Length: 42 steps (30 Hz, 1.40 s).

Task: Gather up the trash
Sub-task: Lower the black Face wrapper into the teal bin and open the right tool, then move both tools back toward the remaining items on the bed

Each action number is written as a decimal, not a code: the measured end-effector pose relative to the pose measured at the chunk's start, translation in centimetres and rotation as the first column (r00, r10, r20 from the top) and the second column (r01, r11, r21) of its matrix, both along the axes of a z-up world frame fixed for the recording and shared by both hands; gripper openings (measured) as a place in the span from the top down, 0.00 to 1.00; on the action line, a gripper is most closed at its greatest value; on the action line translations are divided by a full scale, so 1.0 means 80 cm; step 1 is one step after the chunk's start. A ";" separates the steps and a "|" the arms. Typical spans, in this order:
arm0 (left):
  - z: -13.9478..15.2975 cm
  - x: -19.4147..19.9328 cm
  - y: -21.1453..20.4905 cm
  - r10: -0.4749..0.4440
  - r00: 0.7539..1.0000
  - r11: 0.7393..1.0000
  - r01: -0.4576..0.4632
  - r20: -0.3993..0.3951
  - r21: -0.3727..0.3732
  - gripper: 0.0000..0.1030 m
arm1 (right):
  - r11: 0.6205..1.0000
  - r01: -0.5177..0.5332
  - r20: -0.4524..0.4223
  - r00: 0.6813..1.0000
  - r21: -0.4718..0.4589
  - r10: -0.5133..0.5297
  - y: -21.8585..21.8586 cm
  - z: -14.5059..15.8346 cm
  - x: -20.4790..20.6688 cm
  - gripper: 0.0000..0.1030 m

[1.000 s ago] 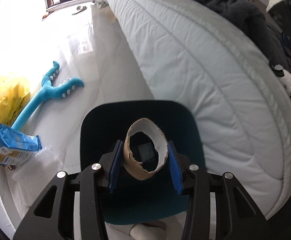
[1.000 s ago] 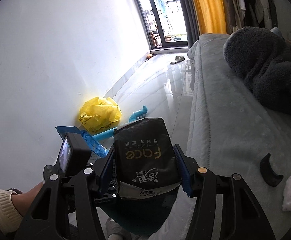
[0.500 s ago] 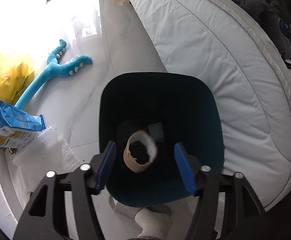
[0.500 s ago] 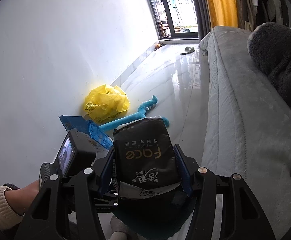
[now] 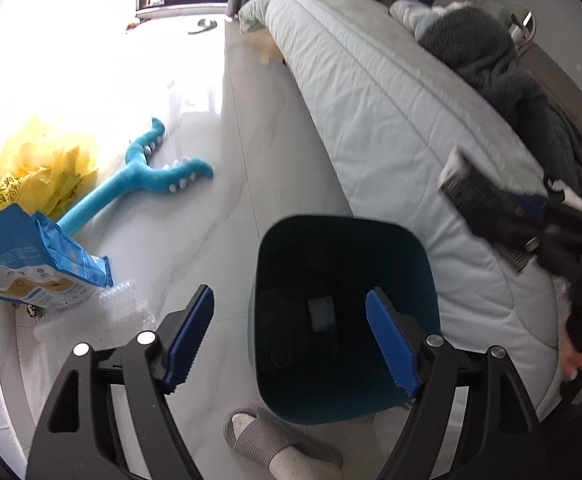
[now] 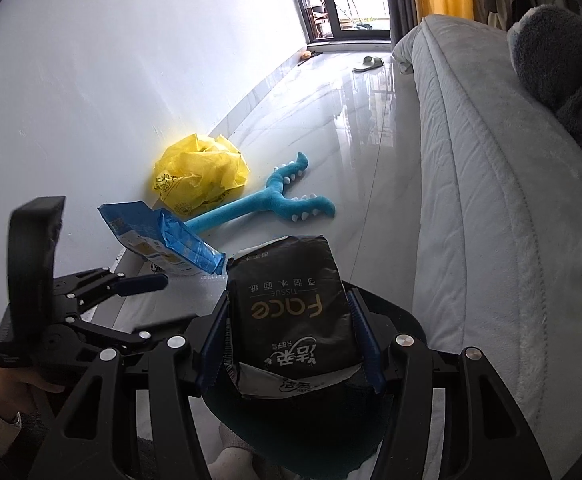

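A teal bin (image 5: 411, 256) stands on the floor against the bed. My left gripper (image 5: 291, 294) hangs over the bin's left half, its jaws opening, with nothing between the blue pads. The bin's inside is dark, and I cannot make out the cardboard tube in it. My right gripper (image 6: 289, 298) is shut on a black face-tissue pack (image 6: 291, 312), held just above the bin (image 6: 405, 320). The left wrist view shows that pack (image 5: 471, 188) over the bed at the right. The left gripper (image 6: 151, 302) appears at the lower left of the right wrist view.
Along the wall lie a blue packet (image 5: 31, 268), bubble wrap (image 5: 103, 316), a yellow plastic bag (image 5: 39, 168) and a blue plush toy (image 5: 143, 184). The bed (image 5: 391, 120) bounds the right side. A person's socked foot in a slipper (image 5: 267, 440) stands before the bin.
The left jaws spread and the cardboard tube dropped into the bin. The left gripper then drew back and left. The right gripper came down toward the bin with the pack.
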<state>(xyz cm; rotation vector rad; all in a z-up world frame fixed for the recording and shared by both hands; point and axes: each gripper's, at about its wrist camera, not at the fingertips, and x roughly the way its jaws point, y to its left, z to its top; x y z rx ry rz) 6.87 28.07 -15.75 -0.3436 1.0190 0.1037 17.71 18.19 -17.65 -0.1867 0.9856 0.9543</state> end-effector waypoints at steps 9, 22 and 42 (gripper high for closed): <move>0.051 -0.014 0.014 0.039 0.986 0.999 -0.042 0.163 0.011 0.19 | 0.997 0.006 -0.062 0.998 -0.081 -0.011 0.024 -0.045 -0.001 0.44; 0.117 -0.019 0.006 0.027 0.948 0.999 -0.040 0.318 0.035 0.18 | 0.978 -0.011 -0.107 0.994 -0.207 -0.012 0.038 -0.100 -0.002 0.44; 0.164 -0.019 -0.027 -0.003 0.906 0.997 -0.032 0.423 0.075 0.12 | 0.980 -0.016 -0.086 0.996 -0.200 -0.002 0.018 -0.069 -0.013 0.26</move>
